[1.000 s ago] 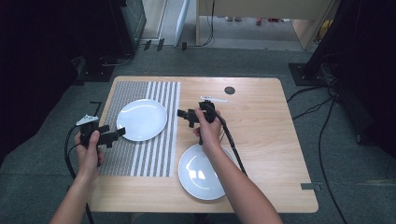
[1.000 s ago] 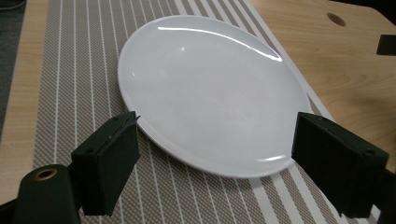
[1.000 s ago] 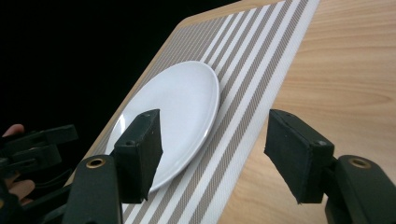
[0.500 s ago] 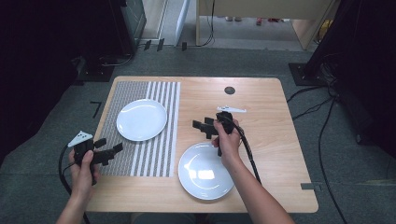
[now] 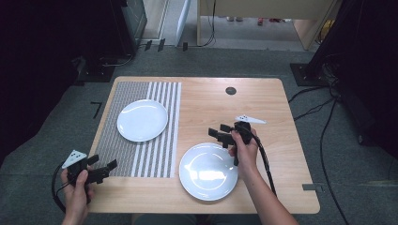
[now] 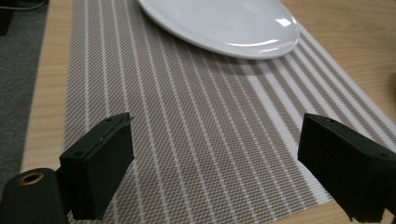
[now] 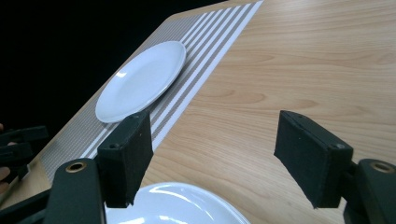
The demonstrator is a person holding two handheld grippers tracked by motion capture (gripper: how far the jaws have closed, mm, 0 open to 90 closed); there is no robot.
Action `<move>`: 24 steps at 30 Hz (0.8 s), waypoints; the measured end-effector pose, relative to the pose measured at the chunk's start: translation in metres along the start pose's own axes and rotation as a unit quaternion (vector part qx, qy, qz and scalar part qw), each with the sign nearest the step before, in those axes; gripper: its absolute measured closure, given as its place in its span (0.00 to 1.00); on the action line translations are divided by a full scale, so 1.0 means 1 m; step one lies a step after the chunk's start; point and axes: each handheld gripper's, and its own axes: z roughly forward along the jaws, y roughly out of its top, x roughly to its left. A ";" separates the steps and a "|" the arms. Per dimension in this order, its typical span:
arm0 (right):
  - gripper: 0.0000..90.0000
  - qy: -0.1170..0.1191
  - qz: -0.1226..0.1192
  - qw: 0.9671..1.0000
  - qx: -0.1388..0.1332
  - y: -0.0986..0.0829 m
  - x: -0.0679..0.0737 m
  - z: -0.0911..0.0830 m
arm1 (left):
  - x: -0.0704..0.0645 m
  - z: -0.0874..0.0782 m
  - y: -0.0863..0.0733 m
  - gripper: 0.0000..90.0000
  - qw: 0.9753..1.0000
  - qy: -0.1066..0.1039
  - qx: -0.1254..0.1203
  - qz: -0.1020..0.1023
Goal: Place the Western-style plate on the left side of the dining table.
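Right claw (image 5: 219, 135) agape above glossy round white plate (image 5: 208, 171) on wood-grain table (image 5: 263, 103)

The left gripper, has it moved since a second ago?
Yes. The left gripper has pulled back from beside the far plate to the placemat's near corner.

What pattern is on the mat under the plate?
The mat is woven in grey-brown with thin white stripes, which turn broader toward one edge. The left gripper view shows it best.

Overhead view; tool views sharing far plate (image 5: 142, 120)
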 end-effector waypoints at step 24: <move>0.24 -0.079 0.019 0.996 -0.033 -0.039 -0.052 -0.106 | -0.001 -0.002 -0.020 0.12 0.999 0.026 0.029 0.025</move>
